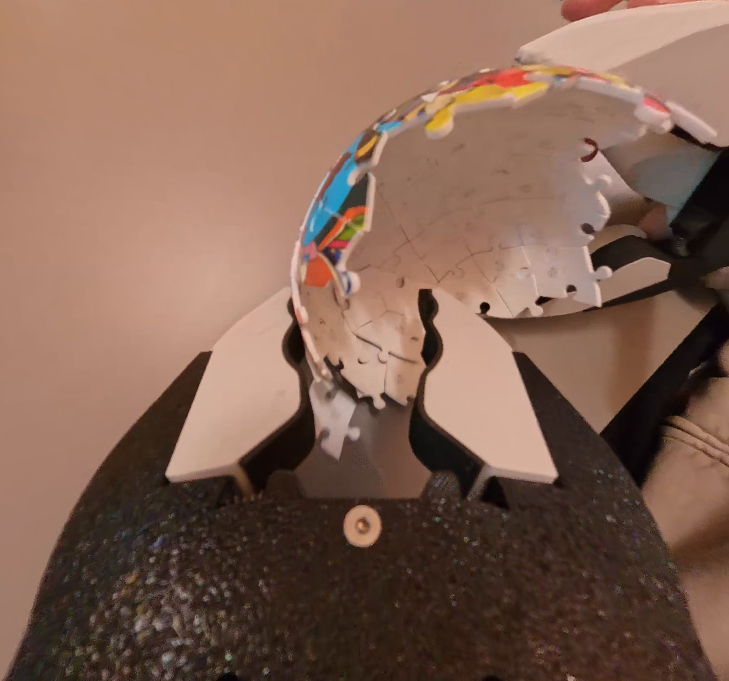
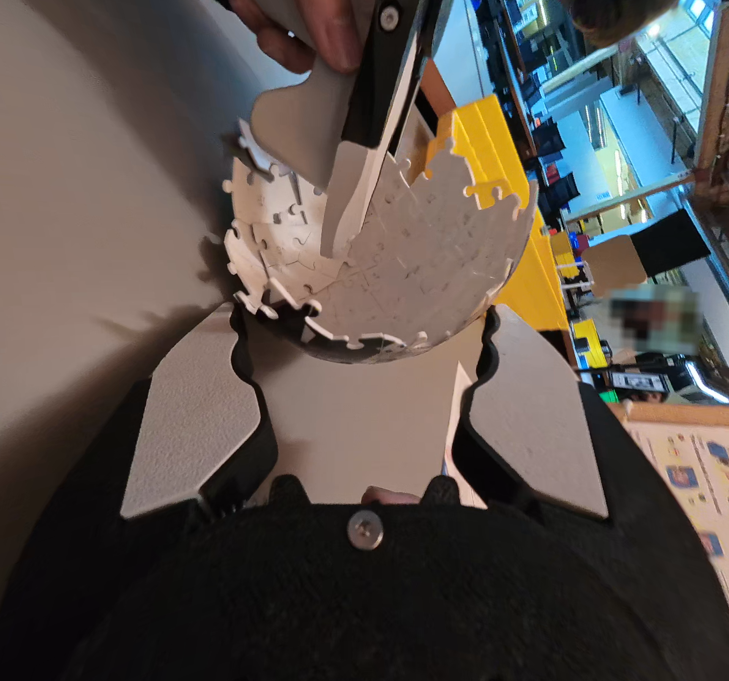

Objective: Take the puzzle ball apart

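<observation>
The puzzle ball (image 1: pixel 465 204) is reduced to an open, curved shell of interlocked pieces, matte white on the concave inner face and printed in bright colours on the convex outer face, with a jagged rim of tabs and notches. It is held in the air above the smooth beige worktop (image 1: pixel 138 149). The left tool (image 1: pixel 361 330) is clamped on the shell's lower edge: one flat white finger with a black wavy inner pad lies outside the wall, the other inside. A loose white piece (image 1: pixel 335 421) sits between the fingers near their base. The right tool (image 2: pixel 365 336) stands apart, its fingers spread wide on either side of the shell's rounded underside; whether they touch it cannot be told. Yellow bins (image 2: pixel 524 267) stand behind the shell in the right wrist view.
</observation>
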A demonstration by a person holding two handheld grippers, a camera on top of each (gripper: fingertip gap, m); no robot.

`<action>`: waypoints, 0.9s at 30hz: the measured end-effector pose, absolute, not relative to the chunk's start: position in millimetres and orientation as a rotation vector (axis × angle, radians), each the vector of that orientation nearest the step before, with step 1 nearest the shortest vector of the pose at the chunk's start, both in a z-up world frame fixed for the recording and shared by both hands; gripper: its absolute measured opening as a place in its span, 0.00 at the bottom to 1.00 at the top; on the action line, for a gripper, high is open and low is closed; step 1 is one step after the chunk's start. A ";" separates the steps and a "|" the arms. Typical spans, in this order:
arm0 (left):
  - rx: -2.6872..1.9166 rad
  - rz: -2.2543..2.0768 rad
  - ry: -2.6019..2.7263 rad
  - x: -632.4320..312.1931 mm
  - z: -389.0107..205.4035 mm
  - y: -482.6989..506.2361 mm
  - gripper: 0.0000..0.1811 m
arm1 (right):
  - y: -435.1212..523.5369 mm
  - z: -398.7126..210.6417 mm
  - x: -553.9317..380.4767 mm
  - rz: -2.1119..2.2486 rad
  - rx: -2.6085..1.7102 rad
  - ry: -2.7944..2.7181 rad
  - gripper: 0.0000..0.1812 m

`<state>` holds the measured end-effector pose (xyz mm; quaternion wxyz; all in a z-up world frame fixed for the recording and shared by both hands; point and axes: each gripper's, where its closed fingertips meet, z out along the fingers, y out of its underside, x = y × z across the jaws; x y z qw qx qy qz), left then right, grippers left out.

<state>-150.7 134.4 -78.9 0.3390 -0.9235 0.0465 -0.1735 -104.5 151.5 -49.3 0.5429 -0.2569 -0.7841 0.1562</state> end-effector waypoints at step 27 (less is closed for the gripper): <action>-2.396 -0.331 0.282 -91.2 -46.6 223.4 0.31 | 194.2 -44.6 -27.9 0.341 -0.832 -1.723 0.64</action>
